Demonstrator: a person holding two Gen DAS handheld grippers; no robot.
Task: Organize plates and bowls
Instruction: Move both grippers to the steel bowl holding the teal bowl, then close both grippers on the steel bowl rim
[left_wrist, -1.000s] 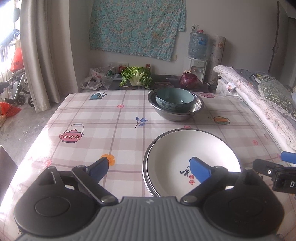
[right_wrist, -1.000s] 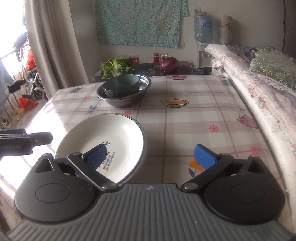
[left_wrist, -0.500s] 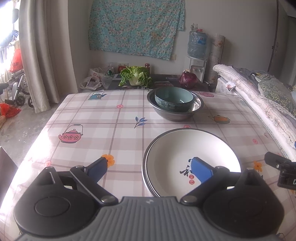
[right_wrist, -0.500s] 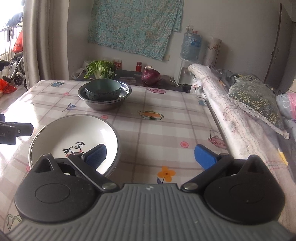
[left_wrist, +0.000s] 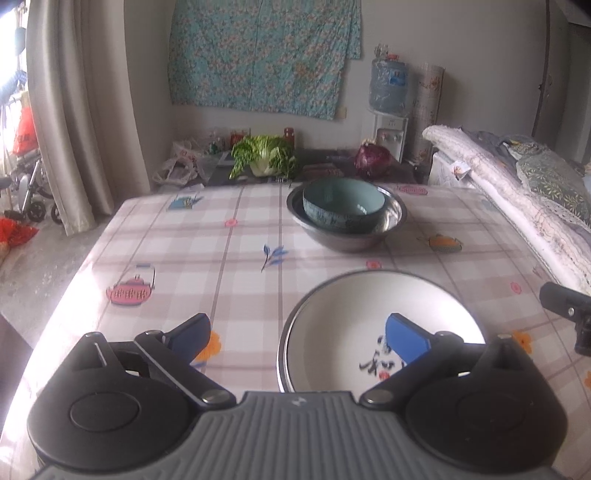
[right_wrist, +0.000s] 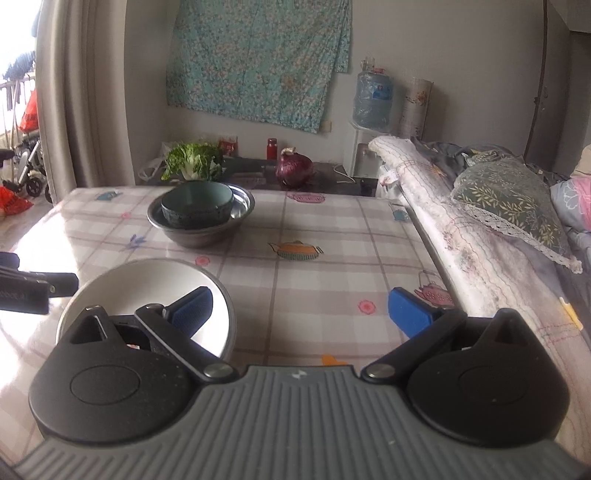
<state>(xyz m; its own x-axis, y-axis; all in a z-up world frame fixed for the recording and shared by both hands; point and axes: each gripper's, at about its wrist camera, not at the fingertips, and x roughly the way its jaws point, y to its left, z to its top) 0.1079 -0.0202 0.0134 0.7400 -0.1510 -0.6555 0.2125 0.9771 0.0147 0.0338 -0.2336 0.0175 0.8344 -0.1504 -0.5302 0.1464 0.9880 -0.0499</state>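
On the checked table (left_wrist: 236, 236), my left gripper (left_wrist: 297, 332) has just been opening and straddles the white plate's (left_wrist: 354, 306) left rim, gripping nothing. My right gripper (right_wrist: 301, 310) gapes empty over bare cloth right of the plate.

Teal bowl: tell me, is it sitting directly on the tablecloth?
No, the teal bowl sits nested inside the steel bowl, which rests on the tablecloth.
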